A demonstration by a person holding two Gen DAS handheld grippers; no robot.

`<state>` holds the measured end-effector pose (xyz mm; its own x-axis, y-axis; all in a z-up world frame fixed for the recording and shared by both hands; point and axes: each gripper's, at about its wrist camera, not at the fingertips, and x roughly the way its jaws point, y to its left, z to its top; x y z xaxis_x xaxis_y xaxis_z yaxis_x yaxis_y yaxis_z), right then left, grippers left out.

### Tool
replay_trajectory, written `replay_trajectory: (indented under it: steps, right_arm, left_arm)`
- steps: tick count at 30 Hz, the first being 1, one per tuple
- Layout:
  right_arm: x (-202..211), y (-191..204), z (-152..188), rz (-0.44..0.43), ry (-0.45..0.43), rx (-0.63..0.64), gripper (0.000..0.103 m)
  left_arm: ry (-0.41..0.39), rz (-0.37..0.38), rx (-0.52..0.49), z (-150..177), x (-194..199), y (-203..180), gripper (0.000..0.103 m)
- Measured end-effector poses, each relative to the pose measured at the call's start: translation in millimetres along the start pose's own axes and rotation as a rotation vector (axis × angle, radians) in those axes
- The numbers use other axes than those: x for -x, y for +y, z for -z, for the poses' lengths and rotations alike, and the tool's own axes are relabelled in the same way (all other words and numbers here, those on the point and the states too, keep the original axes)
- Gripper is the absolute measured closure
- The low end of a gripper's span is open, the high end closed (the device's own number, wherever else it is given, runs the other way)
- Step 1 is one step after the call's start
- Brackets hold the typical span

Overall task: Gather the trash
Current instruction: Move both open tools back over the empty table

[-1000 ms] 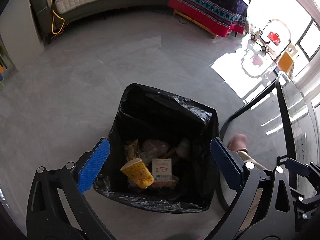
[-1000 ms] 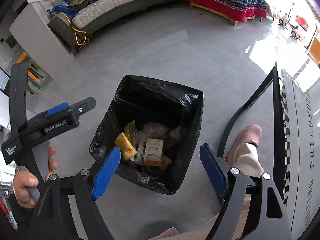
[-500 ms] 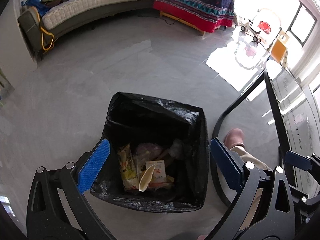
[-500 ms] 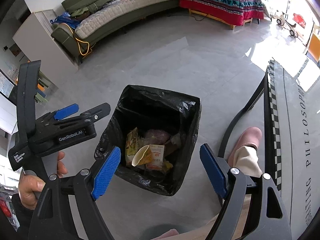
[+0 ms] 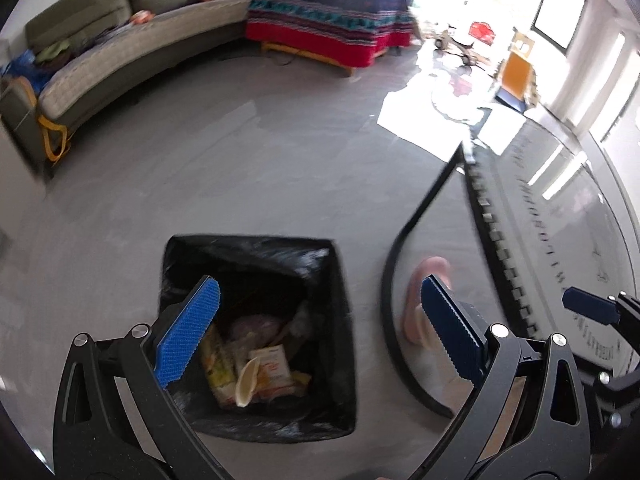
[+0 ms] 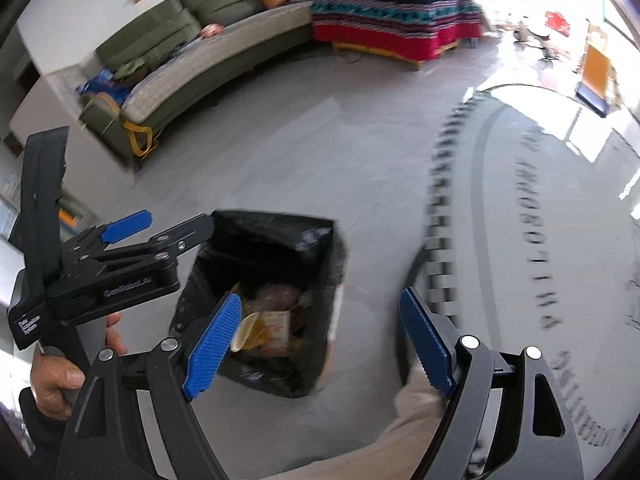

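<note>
Bin with black liner on the floor, holding wrappers and a paper cup, apparently tipped over. Left tool and right tool: both wide apart, empty, poised above for the next pickup.

Both tongs agape, empty

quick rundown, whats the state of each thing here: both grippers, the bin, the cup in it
left gripper: open, nothing between its jaws
right gripper: open, nothing between its jaws
trash bin: on the floor, black liner open, partly filled
paper cup: inside the bin, tipped on the wrappers
small carton: inside the bin, lying flat
</note>
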<state>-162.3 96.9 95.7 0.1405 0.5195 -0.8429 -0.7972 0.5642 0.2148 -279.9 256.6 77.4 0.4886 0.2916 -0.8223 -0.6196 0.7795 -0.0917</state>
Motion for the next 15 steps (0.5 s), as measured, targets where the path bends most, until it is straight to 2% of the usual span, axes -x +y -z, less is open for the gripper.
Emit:
replay_trajectory:
  steps: [7, 15]
  right_arm:
    - [33.8, -87.0, 10.5, 0.092, -0.071, -0.148, 0.021]
    - [68.5, -202.1, 52.7, 0.239, -0.138, -0.357, 0.021]
  left_arm:
    - [0.002, 0.065, -0.116, -17.8, -14.0, -79.8, 0.006]
    - [0.021, 0.159, -0.281, -19.1, -41.0, -193.8, 0.006]
